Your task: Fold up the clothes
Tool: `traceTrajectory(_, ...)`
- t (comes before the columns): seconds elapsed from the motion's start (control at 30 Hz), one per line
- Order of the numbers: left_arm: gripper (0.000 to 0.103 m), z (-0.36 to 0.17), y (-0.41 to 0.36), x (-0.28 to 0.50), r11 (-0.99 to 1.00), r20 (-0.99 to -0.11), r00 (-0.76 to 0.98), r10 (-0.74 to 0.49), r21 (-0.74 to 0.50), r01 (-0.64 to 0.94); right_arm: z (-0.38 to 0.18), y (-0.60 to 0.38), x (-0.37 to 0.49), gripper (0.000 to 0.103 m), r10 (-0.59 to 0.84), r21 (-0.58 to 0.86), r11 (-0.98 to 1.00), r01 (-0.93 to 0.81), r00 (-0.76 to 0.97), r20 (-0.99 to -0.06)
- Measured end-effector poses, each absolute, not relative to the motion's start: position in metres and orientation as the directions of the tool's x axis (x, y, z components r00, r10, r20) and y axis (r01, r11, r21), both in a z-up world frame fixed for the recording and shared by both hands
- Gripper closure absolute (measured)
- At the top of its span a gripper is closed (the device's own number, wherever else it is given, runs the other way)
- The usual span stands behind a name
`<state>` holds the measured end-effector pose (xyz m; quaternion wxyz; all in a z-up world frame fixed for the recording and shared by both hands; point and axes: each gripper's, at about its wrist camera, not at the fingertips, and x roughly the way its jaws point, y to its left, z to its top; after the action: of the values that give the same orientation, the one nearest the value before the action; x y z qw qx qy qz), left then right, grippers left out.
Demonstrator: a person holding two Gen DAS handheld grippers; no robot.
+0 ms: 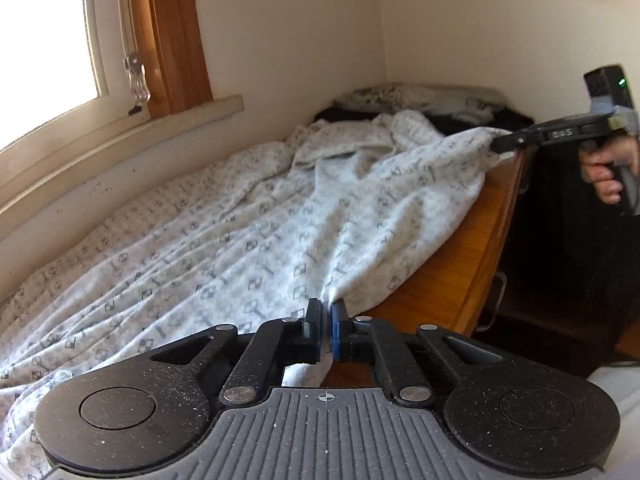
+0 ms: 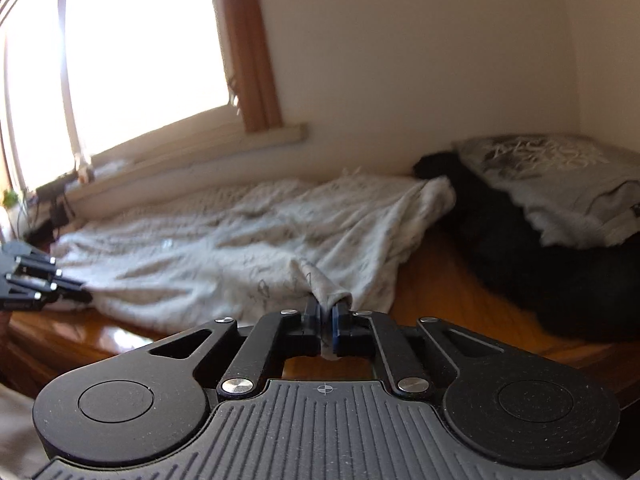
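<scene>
The wooden table [image 1: 448, 280] runs along the wall under the window [image 1: 44, 40], and spread down its length is the big pale printed garment [image 1: 224, 232], long axis following the table's length toward the far corner. Its near hem hangs at the table's front edge, and that's where both tongs have it. The left gripper [image 1: 325, 322] has its jaws pressed together on a bunched corner of the hem at the near end; the right gripper [image 2: 327, 322] is pinching the other corner, further along the same front edge, the cloth drawn into a taut ridge between the two. So the garment lies away from both tongs, across the table toward the wall, and I'd judge the fold goes that way, front edge carried over to the back. No bins or baskets here, only a dark pile [image 2: 560, 280] in the far corner with a grey printed top [image 2: 560, 188] lying on it.
</scene>
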<state>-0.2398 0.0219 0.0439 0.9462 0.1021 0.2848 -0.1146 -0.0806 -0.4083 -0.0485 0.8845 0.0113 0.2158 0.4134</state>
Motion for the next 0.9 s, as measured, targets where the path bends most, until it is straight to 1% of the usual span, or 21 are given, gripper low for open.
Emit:
traceTrajectory(0.17,0.098,0.059,0.027,-0.251,0.948,-0.546,0.805,-0.234,0.055,0.313,-0.037,-0.422,-0.075,0.099,0.735,0.187,0.664,-0.724,0.585,-0.344)
traceTrajectory(0.23,0.096,0.053,0.028,-0.249,0.947,-0.568,0.789,-0.235,0.05,0.318,-0.039,-0.425,-0.074,0.098,0.744,0.175,0.645,-0.744,0.561,-0.362)
traceTrajectory(0.3,0.091,0.048,0.029,-0.248,0.946,-0.588,0.773,-0.236,0.044,0.321,-0.043,-0.428,-0.073,0.095,0.741,0.169,0.641,-0.749,0.545,-0.392)
traceTrajectory(0.33,0.089,0.047,0.032,-0.249,0.949,-0.586,0.775,-0.235,0.035,0.314,-0.045,-0.431,-0.073,0.088,0.73,0.171,0.654,-0.737,0.555,-0.4)
traceTrajectory(0.37,0.082,0.046,0.035,-0.25,0.952,-0.584,0.777,-0.234,0.026,0.306,-0.048,-0.433,-0.072,0.082,0.718,0.173,0.667,-0.725,0.564,-0.408)
traceTrajectory(0.4,0.072,0.048,0.039,-0.253,0.956,-0.574,0.787,-0.227,0.022,0.291,-0.049,-0.436,-0.072,0.08,0.713,0.18,0.676,-0.715,0.574,-0.402)
traceTrajectory(0.43,0.067,0.049,0.043,-0.255,0.961,-0.565,0.796,-0.218,0.018,0.276,-0.049,-0.44,-0.072,0.078,0.712,0.189,0.683,-0.705,0.584,-0.391)
traceTrajectory(0.47,0.059,0.051,0.047,-0.257,0.966,-0.557,0.806,-0.203,0.021,0.258,-0.048,-0.441,-0.073,0.077,0.707,0.19,0.691,-0.697,0.596,-0.381)
traceTrajectory(0.53,0.058,0.055,0.056,-0.258,0.975,-0.542,0.823,-0.168,0.029,0.219,-0.043,-0.437,-0.08,0.077,0.682,0.15,0.718,-0.679,0.646,-0.342)
traceTrajectory(0.57,0.053,0.056,0.059,-0.256,0.978,-0.539,0.828,-0.154,0.037,0.206,-0.04,-0.434,-0.084,0.077,0.668,0.128,0.733,-0.668,0.671,-0.32)
traceTrajectory(0.6,0.043,0.057,0.062,-0.253,0.979,-0.531,0.836,-0.138,0.053,0.195,-0.036,-0.43,-0.088,0.077,0.646,0.107,0.756,-0.646,0.707,-0.288)
traceTrajectory(0.63,0.039,0.057,0.065,-0.249,0.98,-0.524,0.843,-0.122,0.068,0.185,-0.032,-0.426,-0.093,0.077,0.618,0.086,0.781,-0.618,0.746,-0.25)
traceTrajectory(0.67,0.037,0.056,0.066,-0.245,0.981,-0.52,0.848,-0.106,0.087,0.175,-0.028,-0.421,-0.098,0.076,0.588,0.068,0.806,-0.588,0.781,-0.21)
traceTrajectory(0.7,0.037,0.054,0.07,-0.239,0.981,-0.525,0.845,-0.097,0.092,0.169,-0.028,-0.416,-0.099,0.076,0.604,0.086,0.795,-0.6,0.771,-0.201)
traceTrajectory(0.8,0.037,0.051,0.083,-0.225,0.986,-0.531,0.845,-0.066,0.094,0.137,-0.032,-0.398,-0.1,0.076,0.709,0.187,0.705,-0.684,0.675,-0.205)
traceTrajectory(0.9,0.037,0.05,0.101,-0.22,0.992,-0.527,0.848,-0.052,0.068,0.103,-0.046,-0.371,-0.107,0.076,0.76,0.168,0.642,-0.748,0.593,-0.267)
